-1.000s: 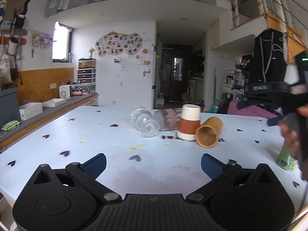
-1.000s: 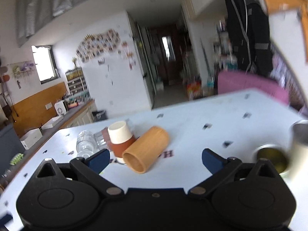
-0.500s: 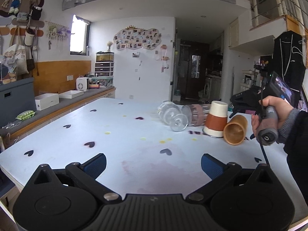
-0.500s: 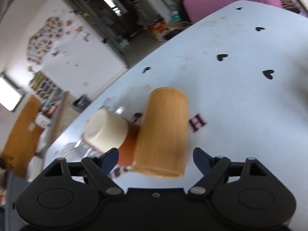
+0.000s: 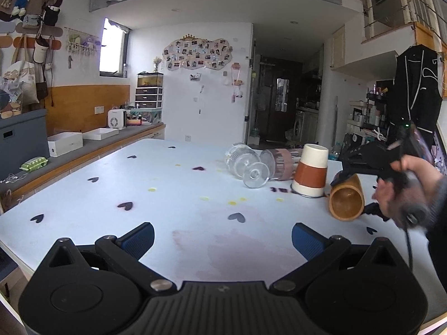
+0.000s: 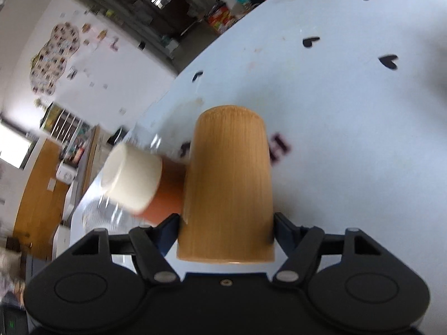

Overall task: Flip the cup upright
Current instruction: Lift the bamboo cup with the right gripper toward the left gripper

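A tan wooden cup (image 6: 227, 184) lies on its side on the white table (image 6: 349, 139), open end toward my right gripper (image 6: 226, 224). The right gripper's fingers straddle the cup near its rim, one on each side, close against its wall; I cannot tell if they press it. In the left wrist view the same cup (image 5: 346, 199) lies at the right with the right gripper (image 5: 360, 192) around it, held by a hand. My left gripper (image 5: 222, 237) is open and empty, low over the near table.
A white and orange cup (image 5: 310, 170) stands upside down next to the wooden cup. A clear ribbed glass (image 5: 245, 163) and a pink-banded glass (image 5: 282, 163) lie on their sides behind it. A counter with boxes (image 5: 64, 146) runs along the left.
My right gripper has moved down and forward onto the wooden cup, and its fingers have narrowed around it. The left gripper has swung a little left and stayed open.
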Available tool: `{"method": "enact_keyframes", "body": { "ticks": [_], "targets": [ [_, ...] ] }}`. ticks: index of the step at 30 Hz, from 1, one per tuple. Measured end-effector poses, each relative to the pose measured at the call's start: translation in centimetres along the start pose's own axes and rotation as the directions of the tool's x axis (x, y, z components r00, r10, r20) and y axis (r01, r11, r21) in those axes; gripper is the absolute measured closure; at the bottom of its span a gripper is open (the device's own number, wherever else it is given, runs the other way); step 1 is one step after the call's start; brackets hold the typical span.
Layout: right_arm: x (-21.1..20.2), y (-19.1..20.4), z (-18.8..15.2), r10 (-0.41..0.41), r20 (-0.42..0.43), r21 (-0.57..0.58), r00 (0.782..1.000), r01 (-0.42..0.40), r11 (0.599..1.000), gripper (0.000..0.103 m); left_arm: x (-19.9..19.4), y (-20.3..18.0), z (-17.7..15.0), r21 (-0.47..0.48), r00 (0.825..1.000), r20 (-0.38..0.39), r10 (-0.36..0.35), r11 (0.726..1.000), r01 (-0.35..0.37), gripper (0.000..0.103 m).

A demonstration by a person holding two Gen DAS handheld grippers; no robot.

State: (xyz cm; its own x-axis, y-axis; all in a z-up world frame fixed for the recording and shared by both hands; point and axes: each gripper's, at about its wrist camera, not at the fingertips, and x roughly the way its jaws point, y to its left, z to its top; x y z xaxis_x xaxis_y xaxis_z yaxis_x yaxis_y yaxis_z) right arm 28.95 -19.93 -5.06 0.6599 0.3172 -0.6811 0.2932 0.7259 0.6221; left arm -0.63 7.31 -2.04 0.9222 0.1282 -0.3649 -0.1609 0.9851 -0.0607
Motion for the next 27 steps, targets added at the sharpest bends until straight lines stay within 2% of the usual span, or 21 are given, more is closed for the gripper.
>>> {"method": "enact_keyframes", "body": {
  "ticks": [9,17,19,22,27],
  "targets": [
    [-5.9,-3.9,-4.3,0.082,-0.129,-0.160,0.988,-0.102,0.982,0.030,0.4,-2.3,-0.2,0.019,0.999,-0.018,-0.050,0.999,0.050,0.000],
    [-10.5,-6.8,-7.1,0.108,-0.256,-0.231,0.961,-0.169,0.958,0.030,1.5,-4.1,0.1,0.032,0.995,-0.030,-0.090,0.995,0.091,0.000],
    [-11.3,-7.4,-7.7,0.107,-0.273,-0.266,0.956,-0.182,0.946,0.030,2.3,-4.8,0.7,0.045,0.991,-0.039,-0.128,0.991,0.130,0.000],
    [-12.2,-7.2,-8.3,0.086,-0.280,-0.372,0.956,-0.191,0.909,0.030,4.2,-6.0,2.0,0.059,0.981,-0.070,-0.182,0.981,0.187,0.000],
    [-12.8,-6.6,-8.4,0.057,-0.277,-0.489,0.959,-0.192,0.851,0.030,8.0,-8.5,3.9,0.071,0.949,-0.152,-0.275,0.955,0.288,0.000]
  ]
}}
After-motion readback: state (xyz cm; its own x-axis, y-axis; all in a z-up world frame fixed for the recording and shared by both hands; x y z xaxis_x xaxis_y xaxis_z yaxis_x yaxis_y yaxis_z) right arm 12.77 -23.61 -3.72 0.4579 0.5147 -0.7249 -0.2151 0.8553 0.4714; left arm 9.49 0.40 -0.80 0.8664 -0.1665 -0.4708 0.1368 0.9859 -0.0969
